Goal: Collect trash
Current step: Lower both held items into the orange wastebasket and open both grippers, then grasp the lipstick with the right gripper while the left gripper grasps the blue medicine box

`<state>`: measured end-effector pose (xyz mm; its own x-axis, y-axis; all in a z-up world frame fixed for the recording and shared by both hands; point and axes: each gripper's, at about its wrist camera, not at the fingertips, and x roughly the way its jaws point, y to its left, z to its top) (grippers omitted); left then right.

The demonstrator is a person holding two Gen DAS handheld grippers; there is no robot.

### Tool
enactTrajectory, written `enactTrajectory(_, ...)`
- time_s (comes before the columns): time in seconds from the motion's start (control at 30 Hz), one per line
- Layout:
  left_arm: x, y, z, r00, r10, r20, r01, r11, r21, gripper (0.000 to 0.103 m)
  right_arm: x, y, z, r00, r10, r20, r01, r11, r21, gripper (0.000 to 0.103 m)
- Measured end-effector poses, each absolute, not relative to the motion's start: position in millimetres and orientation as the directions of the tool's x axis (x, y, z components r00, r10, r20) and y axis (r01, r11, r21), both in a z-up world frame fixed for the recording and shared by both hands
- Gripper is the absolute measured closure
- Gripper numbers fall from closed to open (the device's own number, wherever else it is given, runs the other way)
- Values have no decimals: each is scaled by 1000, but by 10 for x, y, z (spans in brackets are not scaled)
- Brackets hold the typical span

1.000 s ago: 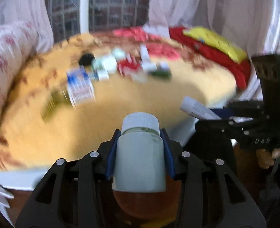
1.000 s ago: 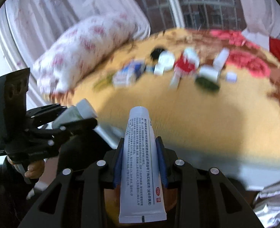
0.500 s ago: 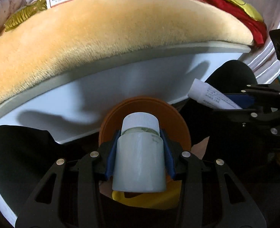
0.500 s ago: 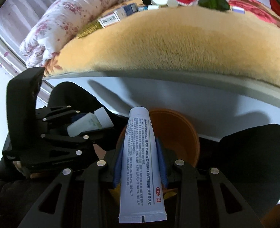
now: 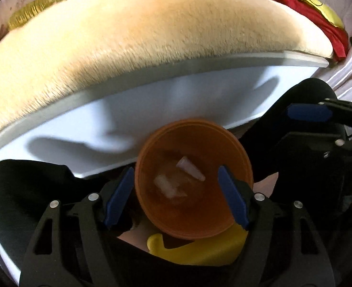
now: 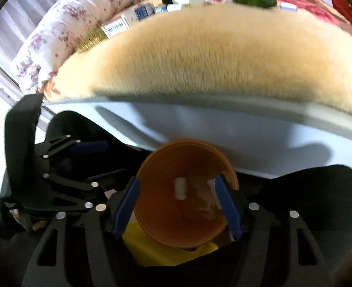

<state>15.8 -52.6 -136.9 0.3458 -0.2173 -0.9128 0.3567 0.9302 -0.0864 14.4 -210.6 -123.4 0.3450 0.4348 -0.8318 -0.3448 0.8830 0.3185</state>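
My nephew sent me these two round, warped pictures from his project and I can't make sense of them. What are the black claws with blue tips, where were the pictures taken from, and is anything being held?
There is no robot here. A person holds a hand tool in each hand, and each tool has a small wide-angle camera looking along its two fingers, hence the round, bent pictures.

One picture looks out from the left gripper, the other from the right gripper. The blue strips are the finger pads. Each camera also catches the other tool at its side.

Both point down into an orange bin standing by a bed with a fuzzy tan blanket. Small boxes and other bits lie on the bed further back.

Nothing is held: both sets of jaws are opening with nothing between the pads. Pale, blurred items lie inside the bin.
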Motion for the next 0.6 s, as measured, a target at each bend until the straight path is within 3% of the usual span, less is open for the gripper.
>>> enactTrajectory(0.37,173,-433,-610,478,-178,-860,331,944,-11,32,489,-2207,-408,502,455,-736,-412,874,259,38)
enactTrajectory(0.47,269,-404,-414,540,-189,-821,308,951,-16,20,789,-2142,-242,534,446,-719,-413,879,239,38)
enactTrajectory(0.6,451,-305,-241,598,-175,-782,254,967,-22,19,1294,-2018,-178,528,439,-727,-405,882,239,42)
